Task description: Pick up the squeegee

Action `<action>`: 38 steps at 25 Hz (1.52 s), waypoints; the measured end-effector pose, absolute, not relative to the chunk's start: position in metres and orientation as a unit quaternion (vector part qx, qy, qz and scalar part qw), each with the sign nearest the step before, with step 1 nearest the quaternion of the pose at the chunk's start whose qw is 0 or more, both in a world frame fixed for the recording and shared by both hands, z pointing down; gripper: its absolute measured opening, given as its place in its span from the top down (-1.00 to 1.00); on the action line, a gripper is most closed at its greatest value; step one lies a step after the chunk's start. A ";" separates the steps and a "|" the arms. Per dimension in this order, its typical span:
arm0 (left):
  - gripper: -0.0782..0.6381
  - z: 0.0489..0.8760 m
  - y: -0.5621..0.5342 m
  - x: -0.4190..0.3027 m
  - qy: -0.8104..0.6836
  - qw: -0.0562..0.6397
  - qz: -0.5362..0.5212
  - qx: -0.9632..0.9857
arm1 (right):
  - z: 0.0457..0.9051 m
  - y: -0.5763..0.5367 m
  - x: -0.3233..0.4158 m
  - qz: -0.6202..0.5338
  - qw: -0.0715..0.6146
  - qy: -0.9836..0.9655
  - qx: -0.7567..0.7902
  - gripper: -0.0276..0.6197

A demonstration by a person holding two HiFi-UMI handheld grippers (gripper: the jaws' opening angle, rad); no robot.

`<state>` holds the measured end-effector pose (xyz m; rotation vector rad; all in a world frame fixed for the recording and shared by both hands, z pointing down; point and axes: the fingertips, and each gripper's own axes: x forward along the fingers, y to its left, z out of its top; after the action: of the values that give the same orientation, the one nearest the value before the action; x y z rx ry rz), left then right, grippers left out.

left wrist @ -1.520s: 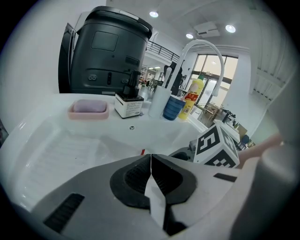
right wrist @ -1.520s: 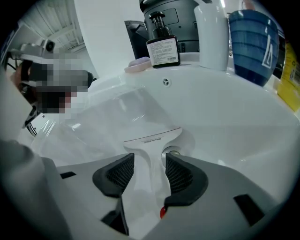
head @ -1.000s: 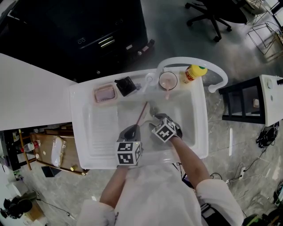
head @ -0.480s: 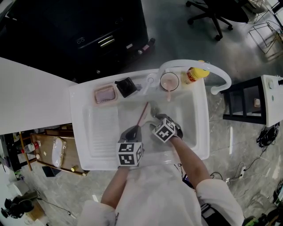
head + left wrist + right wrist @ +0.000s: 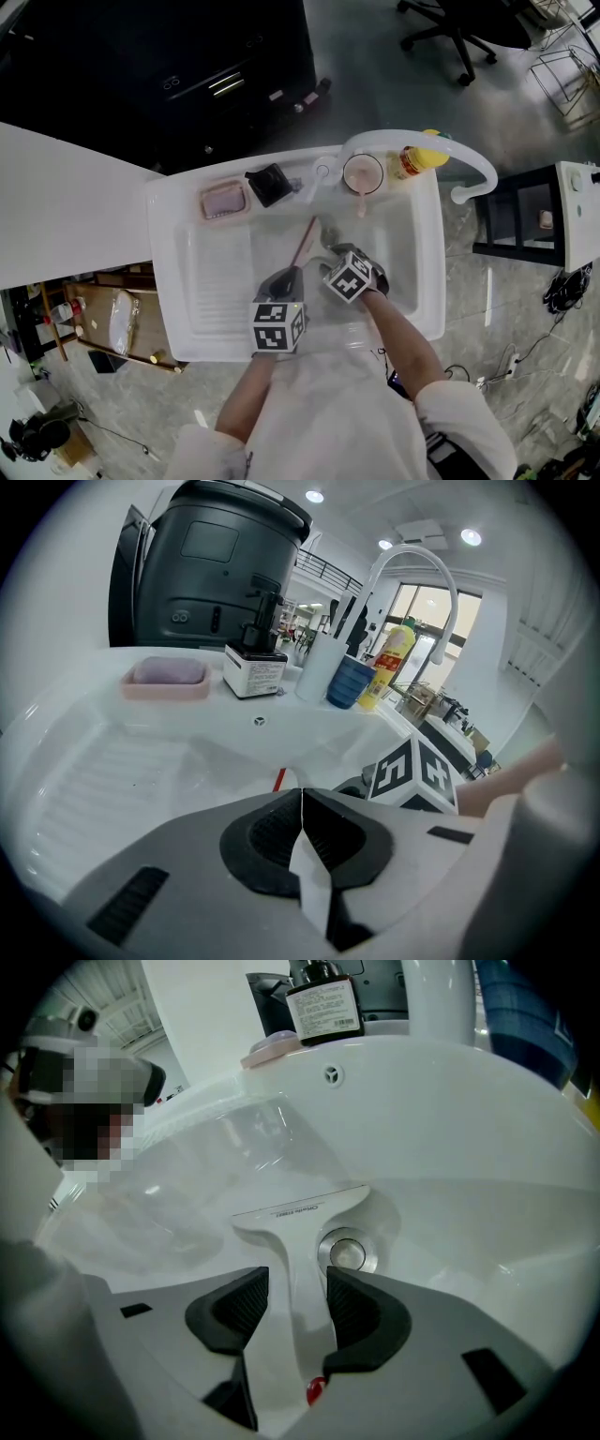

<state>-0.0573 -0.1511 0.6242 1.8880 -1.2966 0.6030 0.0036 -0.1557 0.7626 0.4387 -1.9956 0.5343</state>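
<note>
The white squeegee (image 5: 298,1232) lies in the sink (image 5: 412,253), with its wide end just beside the drain (image 5: 347,1252). The right gripper (image 5: 298,1290) is near the drain, its jaws apart on each side of the squeegee's handle. The left gripper (image 5: 302,803), also near the drain, is pinched closed on nothing.

Squeegee (image 5: 298,1241) lies in the sink (image 5: 412,234), before the soap dish (image 5: 222,201).

The white squeegee (image 5: 300,1211), red at its handle end, sits between the black ribbed pads (image 5: 234,1309) of the grey right claw (image 5: 296,1290), over a white sink (image 5: 450,1138). Beyond the grey-and-black left claw (image 5: 302,827) are a pink soap dish (image 5: 169,675), blue cup (image 5: 350,680) and yellow bottle (image 5: 394,653). To its right is a black-and-white square-marker cube (image 5: 417,772).
</note>
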 end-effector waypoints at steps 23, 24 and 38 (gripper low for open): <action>0.70 0.632 -0.146 -0.055 -0.492 0.392 0.245 0.738 | 0.765 -0.156 0.003 0.206 0.497 -0.825 0.175 0.56; 0.70 0.632 -0.146 -0.055 -0.492 0.393 0.244 0.738 | 0.765 -0.156 0.002 0.205 0.496 -0.826 0.173 0.56; 0.70 0.629 -0.145 -0.058 -0.494 0.402 0.230 0.736 | 0.766 -0.154 -0.001 0.208 0.494 -0.828 0.167 0.59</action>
<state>-0.0583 -0.1446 0.6293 1.8599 -1.2479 0.5822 -0.0007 -0.1539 0.7660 0.4050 -2.0064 0.5034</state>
